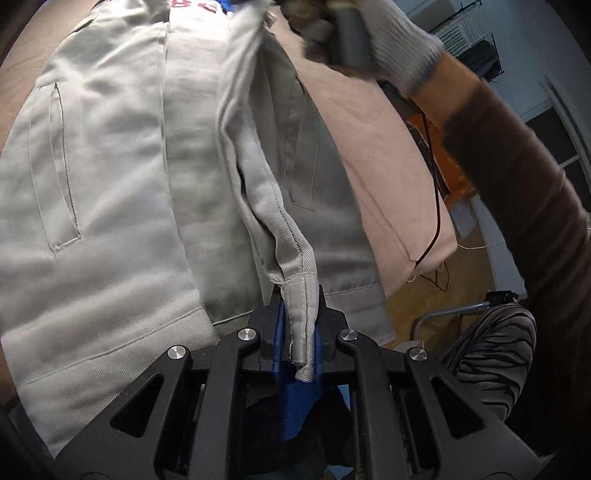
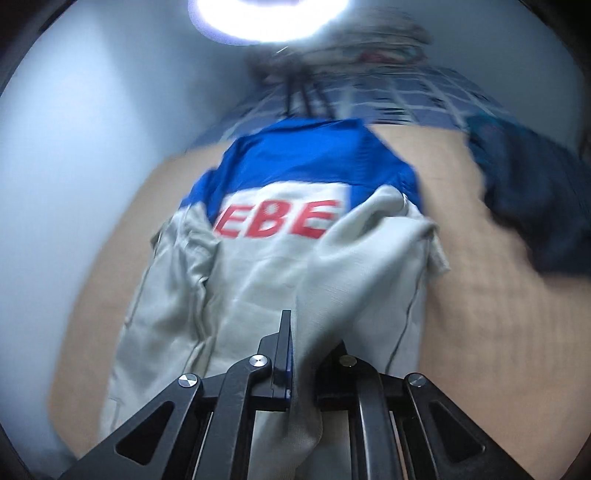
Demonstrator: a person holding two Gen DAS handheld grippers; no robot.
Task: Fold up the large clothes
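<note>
Your left gripper [image 1: 300, 332] has its jaws pinching a hemmed corner of the one pale grey cotton work jacket with a blue yoke [image 1: 122, 177]; your right gripper [image 2: 306, 354] has its jaws pinching a fold of the same jacket [image 2: 258, 280]. It lies spread on the tan cloth-covered bench [image 2: 472, 280], two welt pockets showing. Red letters on its back read "EBE". Your gloved right hand [image 1: 369, 33] is blurred.

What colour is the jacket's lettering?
Red, on the jacket; lettering shows best in right wrist view.
</note>
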